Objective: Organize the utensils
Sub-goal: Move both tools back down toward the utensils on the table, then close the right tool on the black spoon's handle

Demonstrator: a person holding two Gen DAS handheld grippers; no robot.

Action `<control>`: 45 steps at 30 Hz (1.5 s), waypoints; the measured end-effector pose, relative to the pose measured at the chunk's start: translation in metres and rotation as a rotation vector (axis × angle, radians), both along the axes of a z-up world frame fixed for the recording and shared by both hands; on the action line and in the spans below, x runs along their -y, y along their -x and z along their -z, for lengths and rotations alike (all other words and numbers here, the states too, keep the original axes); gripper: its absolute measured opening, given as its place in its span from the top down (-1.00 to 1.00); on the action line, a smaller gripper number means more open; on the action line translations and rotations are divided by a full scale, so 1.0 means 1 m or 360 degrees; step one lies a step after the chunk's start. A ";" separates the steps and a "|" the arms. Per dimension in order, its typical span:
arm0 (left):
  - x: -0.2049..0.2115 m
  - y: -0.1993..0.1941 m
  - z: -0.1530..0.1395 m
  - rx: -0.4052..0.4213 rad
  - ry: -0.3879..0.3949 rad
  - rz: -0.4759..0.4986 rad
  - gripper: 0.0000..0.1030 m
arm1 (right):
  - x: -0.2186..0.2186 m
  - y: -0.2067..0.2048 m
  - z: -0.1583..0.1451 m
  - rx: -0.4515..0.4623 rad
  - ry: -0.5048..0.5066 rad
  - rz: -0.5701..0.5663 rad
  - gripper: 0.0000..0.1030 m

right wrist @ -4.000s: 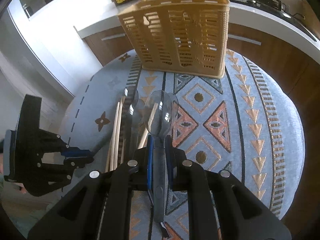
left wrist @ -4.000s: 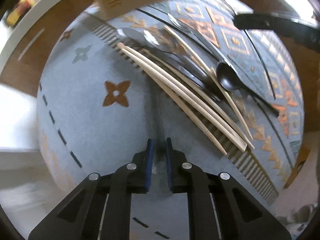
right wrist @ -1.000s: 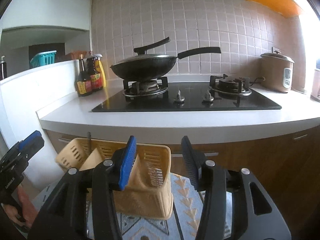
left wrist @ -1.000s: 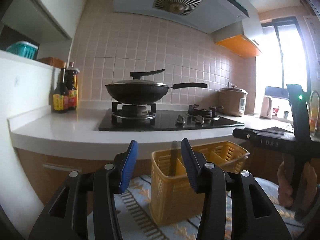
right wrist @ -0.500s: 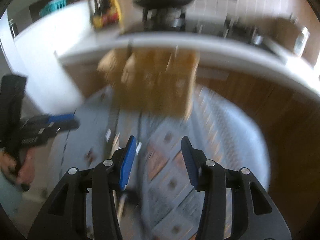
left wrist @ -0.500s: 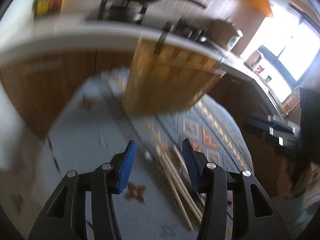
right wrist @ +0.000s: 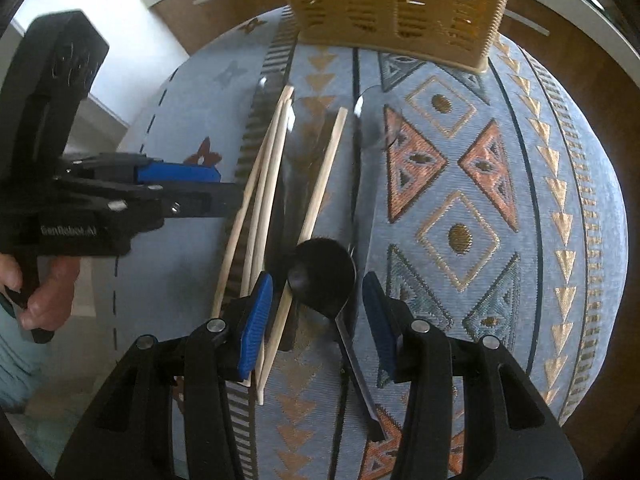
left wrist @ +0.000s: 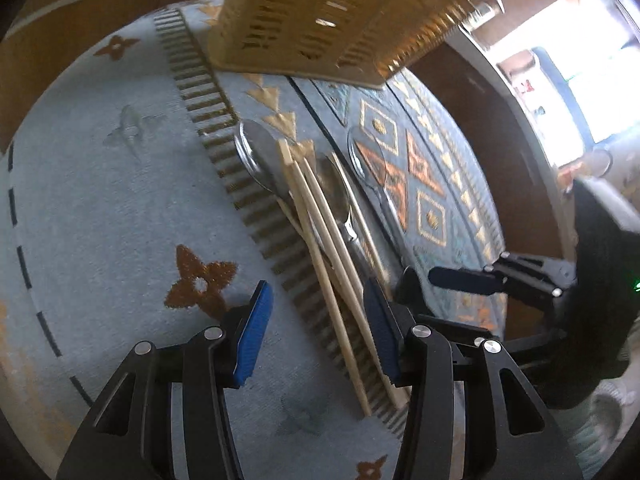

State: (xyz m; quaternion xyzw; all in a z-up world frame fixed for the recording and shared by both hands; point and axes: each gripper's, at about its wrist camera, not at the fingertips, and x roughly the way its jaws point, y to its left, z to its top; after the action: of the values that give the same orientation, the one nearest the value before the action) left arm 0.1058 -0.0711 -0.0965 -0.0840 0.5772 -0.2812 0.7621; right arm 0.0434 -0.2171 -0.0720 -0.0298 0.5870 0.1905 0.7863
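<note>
right claw: we hang with jaws apart, gripping nothing, black spoon at 12 o'clock between our pads | left claw: jaws parted, empty, chopsticks running 12 o'clock from our gap | yellow basket at 12 on the table

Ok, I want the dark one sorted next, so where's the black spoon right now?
In the right wrist view the black spoon lies on the patterned cloth low in the centre, bowl between the right gripper's open fingers, just right of the chopsticks.
</note>
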 end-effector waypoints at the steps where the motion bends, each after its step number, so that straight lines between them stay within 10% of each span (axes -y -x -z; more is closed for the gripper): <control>1: 0.004 0.003 0.002 0.0017 -0.0040 0.0018 0.25 | -0.002 0.002 0.001 0.0013 0.0016 -0.0010 0.16; 15: 0.040 0.013 -0.008 0.0252 -0.0380 0.0115 0.28 | 0.015 0.000 0.012 0.0027 -0.0004 0.0063 0.51; 22: 0.037 0.008 -0.007 0.0139 -0.0286 0.0102 0.53 | 0.040 0.004 -0.002 0.0016 -0.0187 0.0123 0.51; 29: 0.022 0.000 -0.007 0.0029 -0.0163 0.0069 0.58 | 0.019 0.017 -0.008 0.0092 -0.0018 -0.0031 -0.09; 33: 0.020 0.000 -0.005 -0.0008 -0.0151 0.0052 0.56 | 0.003 0.019 0.000 0.0097 0.0116 -0.0115 0.34; 45: 0.042 0.008 -0.008 0.0144 -0.0335 0.0083 0.44 | -0.017 0.029 0.012 0.0091 0.0131 -0.0161 0.68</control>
State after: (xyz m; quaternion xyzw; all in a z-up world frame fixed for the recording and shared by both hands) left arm 0.0977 -0.1130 -0.0888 0.0244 0.5705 -0.2423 0.7844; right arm 0.0141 -0.2006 -0.0843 -0.0972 0.5694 0.2046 0.7902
